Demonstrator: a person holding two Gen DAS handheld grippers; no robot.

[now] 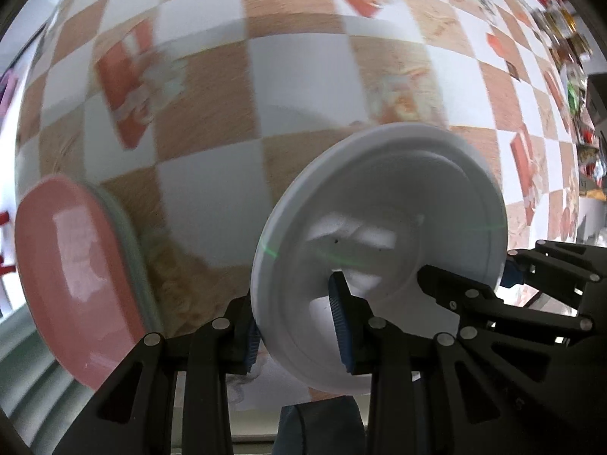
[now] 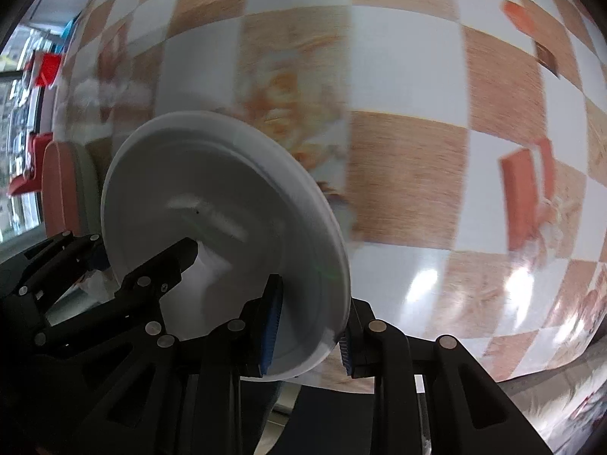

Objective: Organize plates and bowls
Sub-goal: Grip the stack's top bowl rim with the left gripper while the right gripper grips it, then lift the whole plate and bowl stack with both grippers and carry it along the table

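A white plate (image 1: 379,220) hangs tilted above the checkered tablecloth, gripped at two opposite rims. My left gripper (image 1: 296,330) is shut on its near rim, one blue pad inside the dish and one behind. My right gripper (image 2: 309,335) is shut on the other rim of the same white plate (image 2: 212,204). Each view also shows the other gripper: the right gripper (image 1: 466,275) at the plate's right edge, the left gripper (image 2: 142,244) at its left edge. A pink plate (image 1: 76,273) lies to the left on a pale green dish.
The checkered tablecloth (image 1: 212,94) in white and wood-brown squares with red printed patches covers the table. The pink plate (image 2: 57,185) sits near the table's left edge. Colourful clutter (image 1: 569,38) lines the far right. Red objects (image 2: 45,68) stand beyond the left edge.
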